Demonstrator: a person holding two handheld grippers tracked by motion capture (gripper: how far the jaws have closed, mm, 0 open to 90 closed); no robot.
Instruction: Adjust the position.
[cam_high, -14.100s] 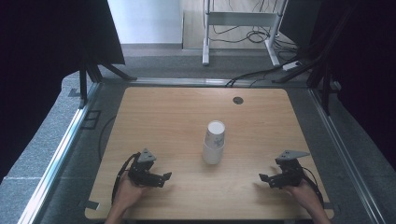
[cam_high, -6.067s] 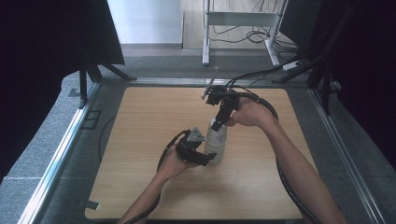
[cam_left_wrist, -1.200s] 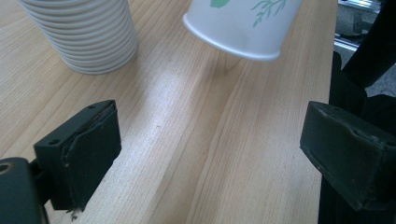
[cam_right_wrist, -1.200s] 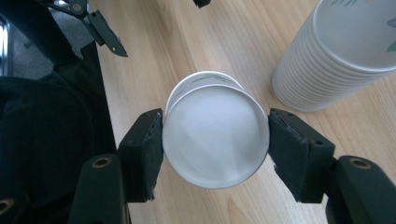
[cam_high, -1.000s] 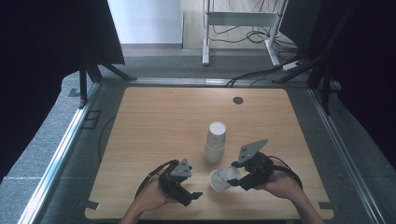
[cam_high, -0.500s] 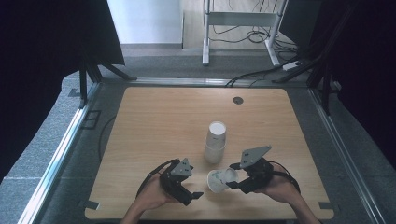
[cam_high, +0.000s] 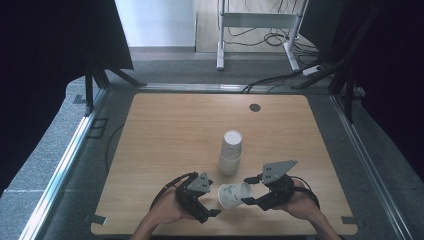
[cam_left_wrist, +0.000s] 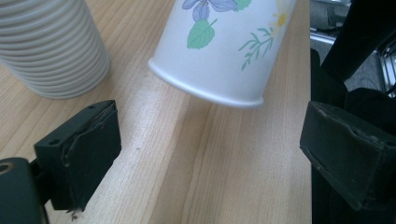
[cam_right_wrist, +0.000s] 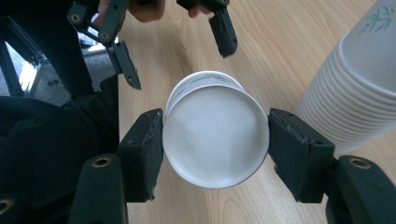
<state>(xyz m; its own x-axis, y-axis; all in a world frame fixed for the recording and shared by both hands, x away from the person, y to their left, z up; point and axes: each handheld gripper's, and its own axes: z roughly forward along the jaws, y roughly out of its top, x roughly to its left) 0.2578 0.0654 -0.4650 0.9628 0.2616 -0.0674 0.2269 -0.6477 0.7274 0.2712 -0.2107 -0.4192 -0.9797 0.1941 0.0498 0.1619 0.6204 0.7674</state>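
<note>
White floral paper cup (cam_high: 234, 194) tipped on its side near the table's front edge, stack of cups (cam_high: 231, 152) upright behind.

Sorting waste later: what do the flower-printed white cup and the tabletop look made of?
White flower-printed cup: likely paper, matte, with a rolled rim and printed leaves. Light wooden tabletop: wood or wood-look laminate, smooth with straight grain lines; which one, the look leaves open.

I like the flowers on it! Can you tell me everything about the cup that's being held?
The cup is white paper with purple flowers and green leaves printed on its side. It lies tilted on its side above the wooden table, its flat base facing the right gripper, whose two black jaws clamp it near that base. Its rolled rim points toward the open left gripper.
</note>
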